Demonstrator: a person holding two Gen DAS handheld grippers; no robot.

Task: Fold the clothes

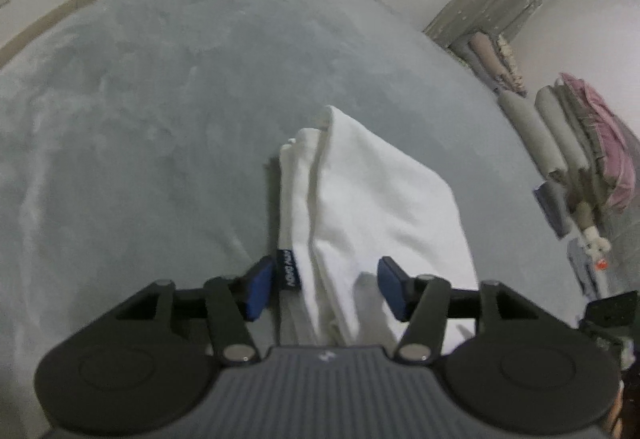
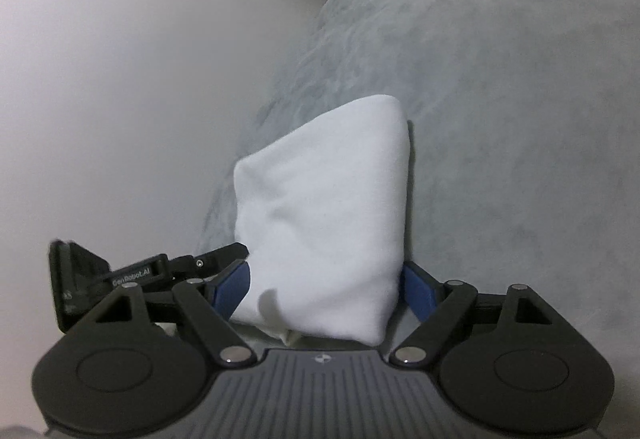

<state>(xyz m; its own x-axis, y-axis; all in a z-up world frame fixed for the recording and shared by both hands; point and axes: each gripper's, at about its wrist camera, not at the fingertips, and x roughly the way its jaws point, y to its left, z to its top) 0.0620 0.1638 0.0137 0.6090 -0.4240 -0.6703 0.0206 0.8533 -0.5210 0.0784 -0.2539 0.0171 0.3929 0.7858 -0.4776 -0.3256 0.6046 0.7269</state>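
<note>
Two views show us one white garment, already folded into a compact bundle on the grey bedspread.

In the left wrist view, the garment lies straight ahead of our left gripper, its near end reaching in between the blue pads. The jaws stand spread: the left-side pad sits just beside the garment's edge, by a small dark label, and the other pad hovers over the cloth without pressing it. We see stacked layers along the garment's left side, so several folds are made. Beyond the garment, to its right, rolled bedding and a pink bundle lean near the wall.

In the right wrist view, the garment fills the gap of our right gripper, whose jaws are also spread wide, a pad on either side of the bundle; neither visibly squeezes it. The left gripper's tip shows at the garment's near left corner.

We judge the folding nearly finished: what seems left is drawing both grippers clear, and perhaps smoothing the bulging top.
</note>
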